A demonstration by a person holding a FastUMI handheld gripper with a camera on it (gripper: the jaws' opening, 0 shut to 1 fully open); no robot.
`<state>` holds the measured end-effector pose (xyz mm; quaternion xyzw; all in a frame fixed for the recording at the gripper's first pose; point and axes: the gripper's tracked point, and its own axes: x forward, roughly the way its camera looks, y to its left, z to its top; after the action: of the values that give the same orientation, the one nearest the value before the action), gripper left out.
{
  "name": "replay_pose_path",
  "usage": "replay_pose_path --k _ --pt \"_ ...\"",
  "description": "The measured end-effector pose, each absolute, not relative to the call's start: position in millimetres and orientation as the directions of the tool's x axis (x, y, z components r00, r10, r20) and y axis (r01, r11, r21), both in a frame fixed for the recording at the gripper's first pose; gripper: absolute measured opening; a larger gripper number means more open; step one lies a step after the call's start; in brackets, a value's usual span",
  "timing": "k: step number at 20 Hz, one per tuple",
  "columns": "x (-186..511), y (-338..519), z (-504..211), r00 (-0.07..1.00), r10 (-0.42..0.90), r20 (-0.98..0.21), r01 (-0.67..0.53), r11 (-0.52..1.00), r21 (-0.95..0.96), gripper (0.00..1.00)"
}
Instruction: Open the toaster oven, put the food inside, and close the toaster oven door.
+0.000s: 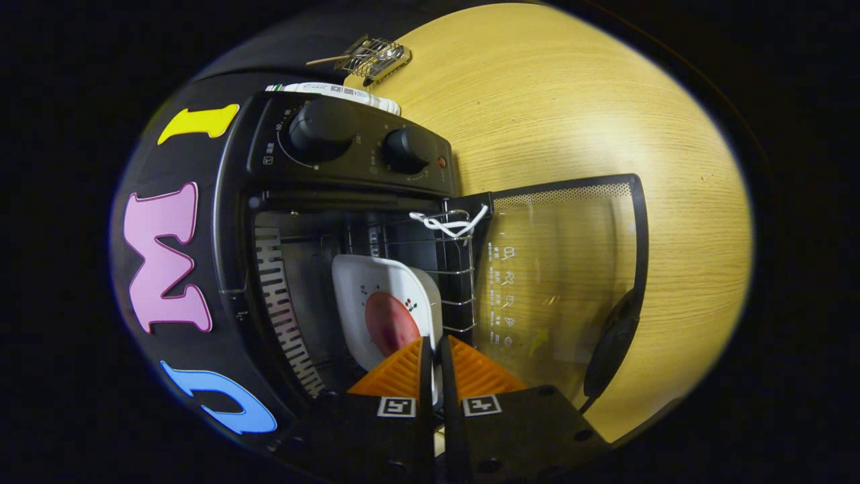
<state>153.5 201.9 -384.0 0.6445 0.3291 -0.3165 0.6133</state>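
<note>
The gripper (pixel 435 349) is nearest, its two fingers pinched on the near rim of a white plate (pixel 376 289), though whether both truly press on it is hard to judge from this angle. The plate carries a reddish piece of food (pixel 390 323) and sits on the wire rack (pixel 450 269) inside the toaster oven (pixel 349 154). The glass door (pixel 571 269) hangs fully open over the wooden tabletop (pixel 571 101). A small wire basket (pixel 373 57) rests near the tabletop's far edge.

So the black toaster oven (pixel 336 154) sits on the pale wooden table (pixel 571 101), glass door (pixel 564 269) dropped open. The white square plate (pixel 363 289) with the reddish food (pixel 390 323) sits inside on the wire rack (pixel 457 272), its rim pinched between the gripper (pixel 435 349) fingers.
</note>
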Motion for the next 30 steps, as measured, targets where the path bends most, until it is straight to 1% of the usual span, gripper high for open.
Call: replay_pose_path --k 1,2,3,4,5,6,7,8,11,14,16,18,20,22,25,27,29,30 --pt "157 205 -387 0.589 0.040 -0.807 0.808 -0.039 0.588 0.18" --pt "154 205 -382 0.593 0.042 -0.804 0.805 -0.043 0.592 0.34" --pt "152 204 -380 0.591 0.047 -0.805 0.807 -0.037 0.590 0.41" --pt "149 205 -378 0.586 0.053 -0.808 0.810 -0.034 0.585 0.60" --pt "146 204 -376 0.583 0.064 -0.810 0.812 -0.031 0.582 0.66" --pt "143 204 -374 0.578 0.075 -0.812 0.816 -0.030 0.578 0.86" --pt "139 207 -373 0.573 0.091 -0.815 0.819 -0.028 0.573 0.97" --pt "135 207 -370 0.567 0.105 -0.817 0.823 -0.028 0.568 0.99" --pt "124 214 -358 0.552 0.161 -0.818 0.830 -0.020 0.557 0.99" --pt "111 220 -339 0.557 0.220 -0.801 0.816 0.039 0.577 0.99" --pt "94 226 -328 0.542 0.271 -0.796 0.785 0.176 0.594 0.99" --pt "77 219 -318 0.536 0.268 -0.800 0.728 0.332 0.599 0.99" --pt "63 214 -308 0.546 0.263 -0.795 0.634 0.491 0.598 0.99" --pt "48 206 -302 0.557 0.239 -0.796 0.510 0.658 0.554 0.99" --pt "21 191 -309 0.544 0.178 -0.820 0.318 0.860 0.398 0.99" --pt "1 189 -325 0.518 0.148 -0.842 0.190 0.940 0.282 0.99" --pt "-18 194 -345 0.483 0.134 -0.865 0.076 0.978 0.194 0.99" --pt "-23 196 -356 0.474 0.121 -0.872 0.039 0.987 0.158 0.99"
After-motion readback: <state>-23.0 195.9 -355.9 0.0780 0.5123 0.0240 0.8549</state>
